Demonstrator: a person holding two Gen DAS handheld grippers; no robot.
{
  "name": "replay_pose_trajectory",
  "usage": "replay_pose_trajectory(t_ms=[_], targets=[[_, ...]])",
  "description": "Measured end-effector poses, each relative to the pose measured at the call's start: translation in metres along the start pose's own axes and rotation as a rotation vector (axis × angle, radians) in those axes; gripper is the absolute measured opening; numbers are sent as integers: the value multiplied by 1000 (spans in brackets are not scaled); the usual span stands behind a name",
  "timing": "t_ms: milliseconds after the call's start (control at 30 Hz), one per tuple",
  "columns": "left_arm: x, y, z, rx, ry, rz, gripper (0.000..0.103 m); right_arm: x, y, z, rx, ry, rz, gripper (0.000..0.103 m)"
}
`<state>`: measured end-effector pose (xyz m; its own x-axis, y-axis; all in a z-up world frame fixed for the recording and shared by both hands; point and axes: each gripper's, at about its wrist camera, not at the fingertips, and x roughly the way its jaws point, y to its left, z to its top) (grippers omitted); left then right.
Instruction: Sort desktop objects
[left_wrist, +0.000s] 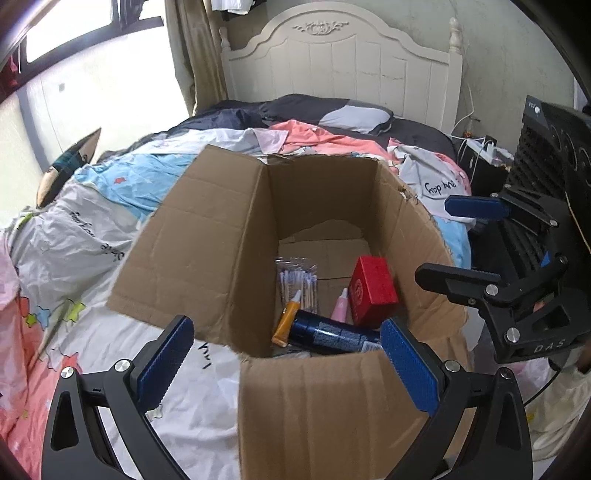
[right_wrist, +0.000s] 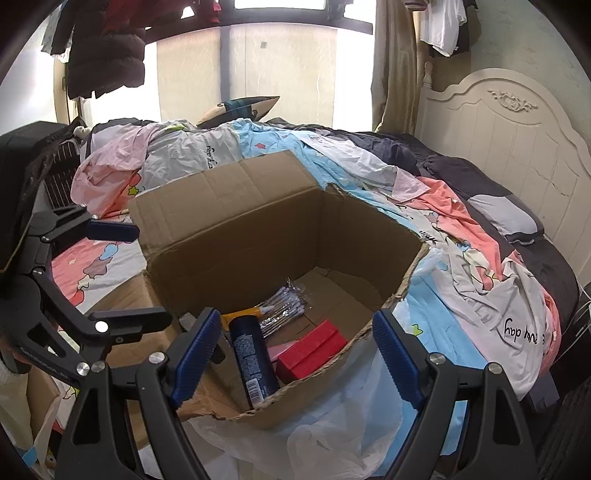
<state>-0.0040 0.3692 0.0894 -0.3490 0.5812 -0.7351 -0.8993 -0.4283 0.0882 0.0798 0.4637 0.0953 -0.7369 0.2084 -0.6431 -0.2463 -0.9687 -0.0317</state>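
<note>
An open cardboard box (left_wrist: 207, 243) (right_wrist: 236, 229) stands on the bed. Inside lie a red box (left_wrist: 373, 290) (right_wrist: 312, 352), a dark blue can (left_wrist: 332, 336) (right_wrist: 251, 356), an orange tube (left_wrist: 288, 317), a pink tube (left_wrist: 340, 304) and a bag of pens (left_wrist: 297, 282) (right_wrist: 284, 304). My left gripper (left_wrist: 288, 365) is open and empty above the box's near wall. My right gripper (right_wrist: 295, 354) is open and empty above the box's near corner; it also shows in the left wrist view (left_wrist: 458, 240). The left gripper shows at the left of the right wrist view (right_wrist: 125, 273).
Crumpled patterned sheets and clothes (left_wrist: 74, 236) (right_wrist: 480, 273) cover the bed around the box. A white headboard (left_wrist: 343, 62) stands behind. A black appliance (left_wrist: 554, 155) stands at the right of the bed. A white plastic bag (right_wrist: 332, 424) lies by the box.
</note>
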Motion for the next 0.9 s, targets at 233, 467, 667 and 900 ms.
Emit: replay_pose_trajectory(t_ms=[233,467,667,900], targets=[[-13,7,-18,-13,3,13,103,-1,13,0,-6,0,4,81],[-29,28,-40,-76,13,28,103,1,34,-5,-34,16,19,81],[-50,54,-57,-161,-2,30,103,-1,53,-6,-56,12,36,81],[-70,74,-83,-213,-9,92,103,-6,83,-6,-104,6,56,81]])
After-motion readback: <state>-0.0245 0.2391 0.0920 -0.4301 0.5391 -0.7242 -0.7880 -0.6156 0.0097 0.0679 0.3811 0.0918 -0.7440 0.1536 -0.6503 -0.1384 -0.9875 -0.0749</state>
